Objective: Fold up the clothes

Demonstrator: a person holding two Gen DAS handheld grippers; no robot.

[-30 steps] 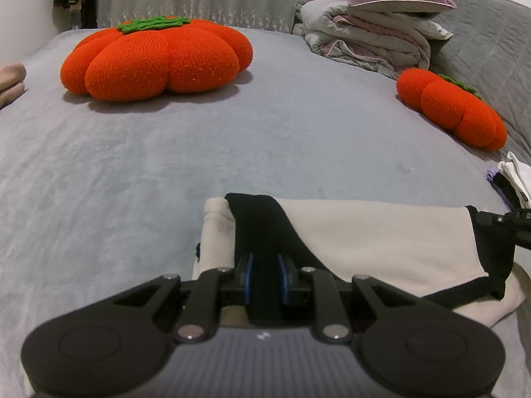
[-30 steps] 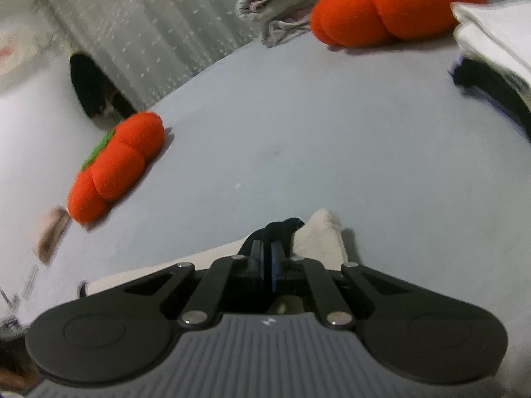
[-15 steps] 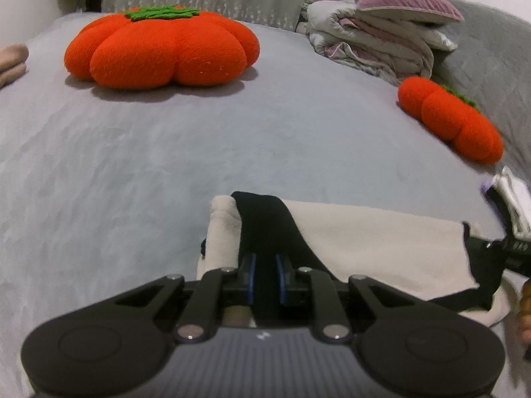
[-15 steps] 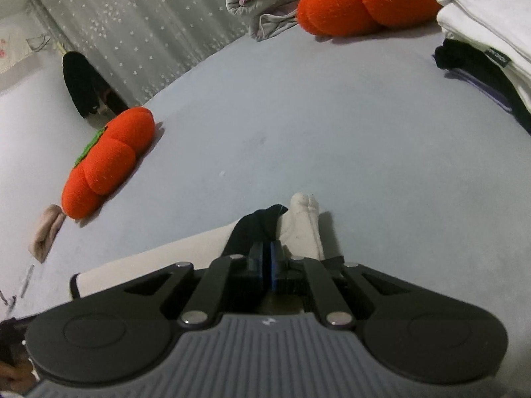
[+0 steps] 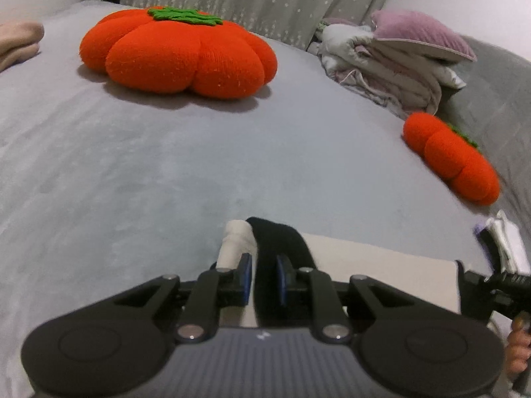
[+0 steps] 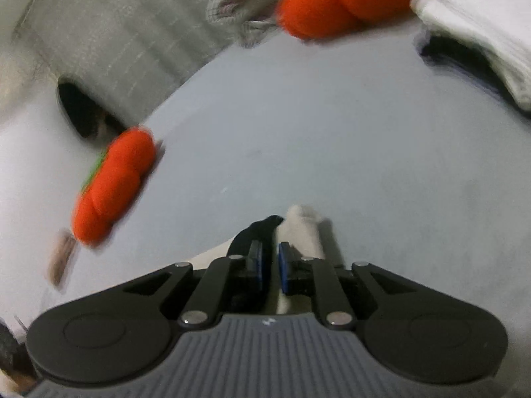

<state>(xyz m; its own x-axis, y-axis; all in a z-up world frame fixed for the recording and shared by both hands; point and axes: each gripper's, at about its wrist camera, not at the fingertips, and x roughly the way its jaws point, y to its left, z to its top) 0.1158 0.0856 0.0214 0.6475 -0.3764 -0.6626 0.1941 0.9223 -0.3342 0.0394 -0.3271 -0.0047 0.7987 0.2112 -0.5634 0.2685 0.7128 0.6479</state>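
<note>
A cream garment [image 5: 381, 258] with black trim [image 5: 278, 235] lies folded on the grey bed [image 5: 166, 172]. My left gripper [image 5: 264, 265] is shut on the black band at the garment's left corner. At the far right of the left wrist view, the right gripper [image 5: 491, 285] sits at the garment's other black-edged corner. In the blurred right wrist view, my right gripper [image 6: 270, 255] is opening. A narrow gap shows between its blue pads, with the cream and black corner [image 6: 302, 229] lying between and just past them.
A large orange pumpkin cushion [image 5: 179, 53] sits far left and a smaller one [image 5: 451, 159] right. Piled bedding [image 5: 391, 66] is at the back. A folded white and black clothes stack [image 6: 471, 30] lies right, and a beige cloth [image 5: 16, 43] at the far left edge.
The right gripper's pads, shut tight before, now stand slightly apart. Both views have rolled a little, and the right view is blurred by motion. The left gripper still holds the black band.
</note>
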